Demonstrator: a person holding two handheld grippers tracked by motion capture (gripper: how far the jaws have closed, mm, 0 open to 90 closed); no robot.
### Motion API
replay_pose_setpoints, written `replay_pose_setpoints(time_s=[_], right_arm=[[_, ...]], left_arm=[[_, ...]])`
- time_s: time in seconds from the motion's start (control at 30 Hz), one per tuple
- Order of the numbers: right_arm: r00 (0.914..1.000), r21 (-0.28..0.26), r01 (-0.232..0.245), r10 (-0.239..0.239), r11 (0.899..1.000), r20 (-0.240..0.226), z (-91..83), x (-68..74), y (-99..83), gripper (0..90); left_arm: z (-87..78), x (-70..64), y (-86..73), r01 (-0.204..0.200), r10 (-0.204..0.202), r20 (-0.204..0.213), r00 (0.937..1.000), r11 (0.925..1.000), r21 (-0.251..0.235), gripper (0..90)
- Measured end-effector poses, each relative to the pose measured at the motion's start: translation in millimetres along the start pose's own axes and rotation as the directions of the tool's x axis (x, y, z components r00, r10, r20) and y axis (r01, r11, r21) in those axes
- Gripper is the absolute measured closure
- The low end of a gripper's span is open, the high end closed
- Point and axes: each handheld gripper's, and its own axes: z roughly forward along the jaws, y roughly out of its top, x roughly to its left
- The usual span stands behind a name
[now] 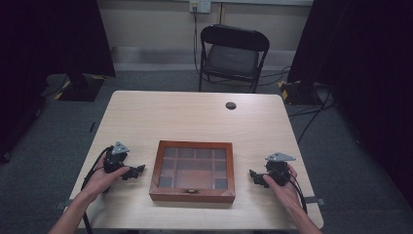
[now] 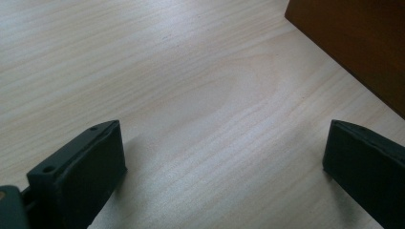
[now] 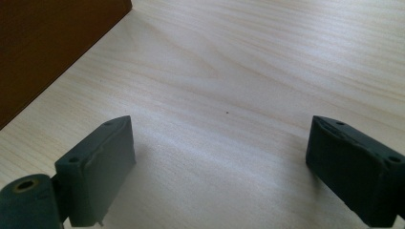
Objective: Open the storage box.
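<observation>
Both pairs of jaws stood wide apart with nothing between them but bare wood grain. Your left gripper [image 1: 132, 171] rested low on the table [image 1: 195, 117] just to the left of the wooden box [image 1: 193, 170], jaws pointing toward it; in the left gripper view the box's dark brown side wall [image 2: 353, 43] cut across the upper right corner, near the jaws but not touching them. Your right gripper [image 1: 256, 176] mirrored that on the other side, and in the right gripper view the same brown wall [image 3: 52, 47] filled the upper left corner, again apart from the jaws.

You had the box centred between your hands, near your edge of the table, its glass-paned lid shut and a small metal clasp at the middle of the front edge. Compartments showed dimly through the panes; what they held was too dark to tell.

You appeared to be at the very start, poised on either side with nothing gripped. Your next move probably called for one gripper to steady a side wall while the other worked the clasp or the lid's front lip. That lip looked thin, so you would need a low, level approach.
</observation>
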Motion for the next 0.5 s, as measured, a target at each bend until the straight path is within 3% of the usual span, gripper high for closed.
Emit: replay_pose_setpoints(time_s=[0.17,0.23,0.37,0.5], right_arm=[[0.9999,0.012,0.008,-0.008,1.000,-0.011,0.4,-1.3,1.9,8.8],[0.9996,0.021,0.014,-0.013,1.000,-0.025,-1.8,-0.9,4.5,17.1],[0.9977,0.051,0.033,-0.030,0.998,-0.061,-4.5,3.8,12.1,19.3],[0.9950,0.006,0.034,-0.033,0.999,-0.095,-12.3,8.6,22.4,26.1]], left_arm=[[0.0,0.0,0.1,0.000,0.000,0.000,1.0000,1.0000,0.000,0.0],[0.0,0.0,0.0,0.000,0.000,0.000,1.0000,1.0000,0.000,0.0],[0.0,0.1,0.0,0.000,0.000,0.000,1.0000,1.0000,0.000,0.0],[0.0,0.1,0.0,0.000,0.000,0.000,1.0000,1.0000,0.000,0.0]])
